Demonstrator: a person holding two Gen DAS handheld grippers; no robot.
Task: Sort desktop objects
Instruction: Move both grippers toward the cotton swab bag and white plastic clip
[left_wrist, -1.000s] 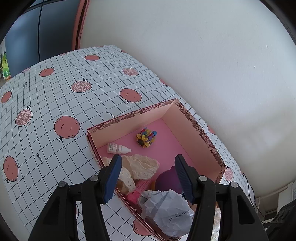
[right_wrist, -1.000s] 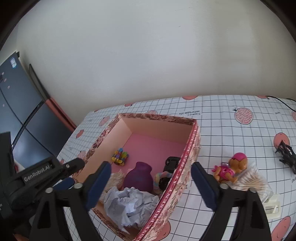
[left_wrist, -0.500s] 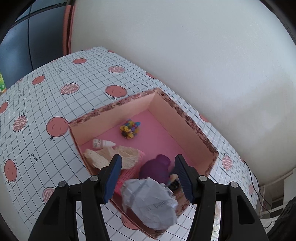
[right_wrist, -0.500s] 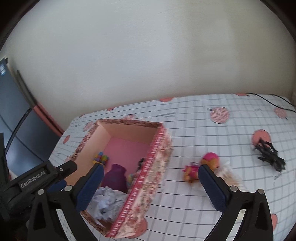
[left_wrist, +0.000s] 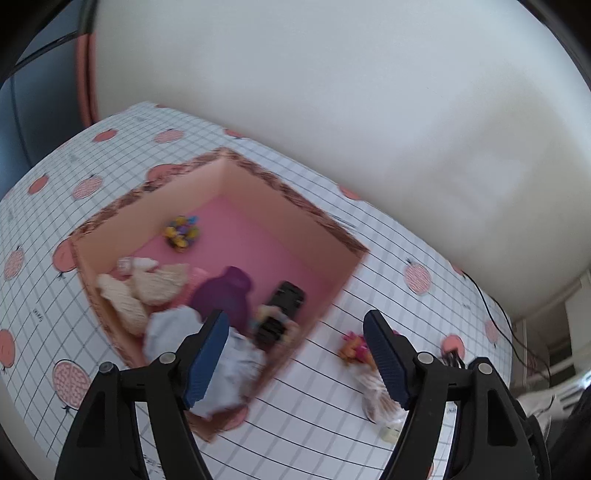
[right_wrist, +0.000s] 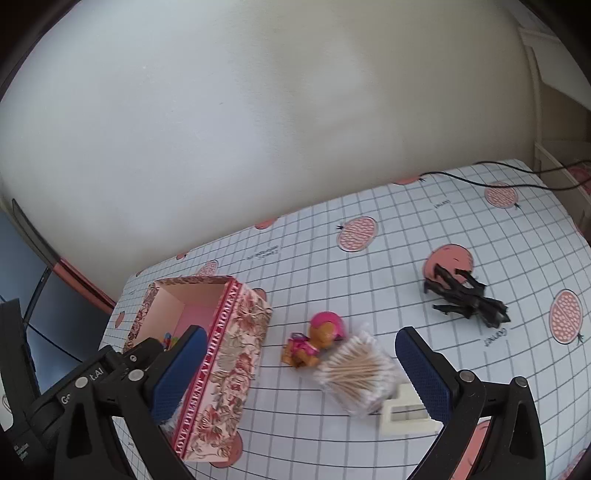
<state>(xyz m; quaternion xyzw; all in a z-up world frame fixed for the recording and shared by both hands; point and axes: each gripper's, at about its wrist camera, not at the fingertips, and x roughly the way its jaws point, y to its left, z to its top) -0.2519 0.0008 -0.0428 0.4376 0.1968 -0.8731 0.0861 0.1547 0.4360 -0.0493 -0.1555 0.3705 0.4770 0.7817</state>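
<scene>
On the left of the checked tabletop (right_wrist: 369, 258), printed with pink fruit, stands an open floral box (right_wrist: 229, 354) with a pink floor. In the left wrist view it holds a small bunch of coloured beads (left_wrist: 181, 232) near its far corner, a little white bottle (left_wrist: 136, 263) and cream lace cloth (left_wrist: 147, 288) along the left wall, a purple vase (left_wrist: 225, 291), a black object (left_wrist: 282, 306) beside the vase, and a crumpled paper ball (left_wrist: 229, 373) at the near corner.

The left hand-held gripper (left_wrist: 295, 354) hovers over the box's near right edge; its jaws have just been widening and stand apart with nothing pressed between them, the paper ball lying in the box below the left finger.

Right of the box, on the bare tabletop, lies a small toy figure with a pink helmet (right_wrist: 317, 339), touching a clear pack of cotton swabs (right_wrist: 356, 373). Just beside the pack sits a cream plastic block (right_wrist: 402, 415). Farther right, well apart, lies a black claw hair clip (right_wrist: 465, 299), and a black cable (right_wrist: 498, 177) runs along the far edge.

The right hand-held gripper (right_wrist: 299, 373) hangs wide open above the toy and swabs, holding nothing.
</scene>
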